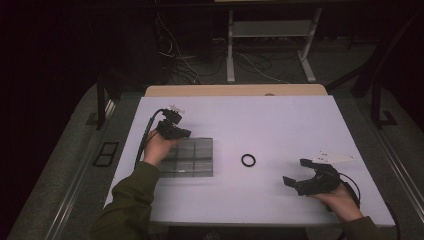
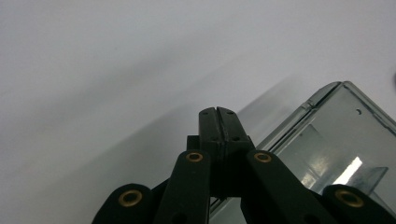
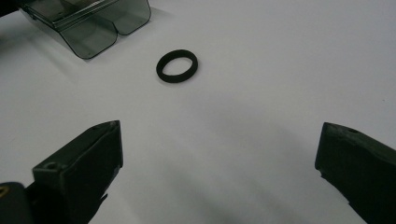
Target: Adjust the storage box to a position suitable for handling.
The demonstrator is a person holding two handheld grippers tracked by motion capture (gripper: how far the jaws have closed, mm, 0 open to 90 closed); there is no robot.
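Ring (image 1: 248,160) lies on the bench (image 1: 280,125) between box (image 1: 192,157) and the released right tool (image 1: 295,172); left tool (image 1: 186,133), clenched empty, sits at the box's far corner.

Dim room, bright tabletop (soft blur near lenses).

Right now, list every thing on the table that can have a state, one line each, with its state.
Left tool: jaws shut with nothing between them, at the box's corner.
Right tool: jaws open wide and empty, aimed toward the ring.
Clear compartment box: lying flat on the table; whether a lid is shut I cannot tell.
Black ring: lying flat on the table, apart from box and both tools.
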